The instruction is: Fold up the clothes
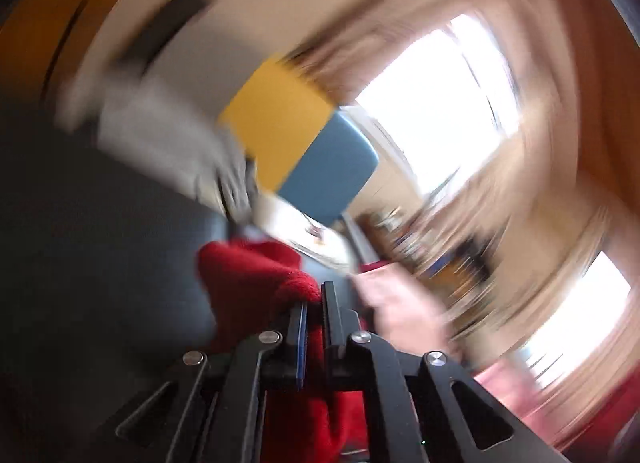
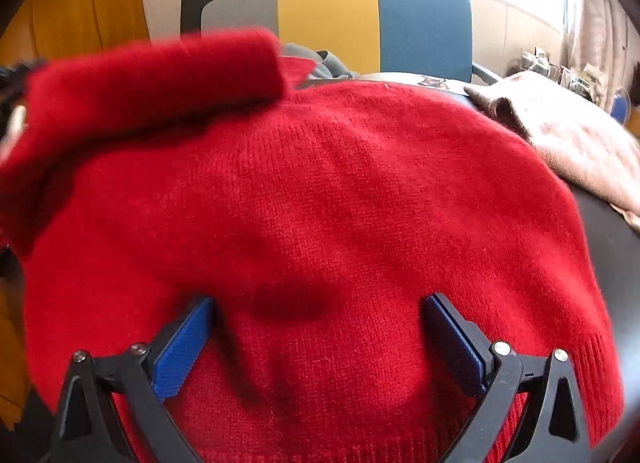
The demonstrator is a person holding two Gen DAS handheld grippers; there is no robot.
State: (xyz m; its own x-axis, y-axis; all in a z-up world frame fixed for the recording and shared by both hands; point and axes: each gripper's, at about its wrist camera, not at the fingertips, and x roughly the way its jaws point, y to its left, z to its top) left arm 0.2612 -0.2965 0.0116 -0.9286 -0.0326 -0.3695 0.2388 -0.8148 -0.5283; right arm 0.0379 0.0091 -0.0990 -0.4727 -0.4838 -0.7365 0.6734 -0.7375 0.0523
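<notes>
Dark table (image 2: 608, 247) bears red sweater (image 2: 320, 191); left fingers (image 1: 316, 303) pinch it, right fingers (image 2: 320, 327) spread.

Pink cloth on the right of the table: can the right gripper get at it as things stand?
Probably yes. The right gripper is open and empty over the red sweater. The pink cloth lies uncovered further right, with nothing between. The left gripper is shut on the sweater's sleeve.

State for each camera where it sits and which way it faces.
Left wrist: on the left hand-held gripper, aimed nearly level across the room at a chair and windows; its jaws are shut on the red sweater; a blurred hand shows.
Right wrist: on the right hand-held gripper, tilted down over the sweater, jaws open.
Shared: sweater and chair.
</notes>
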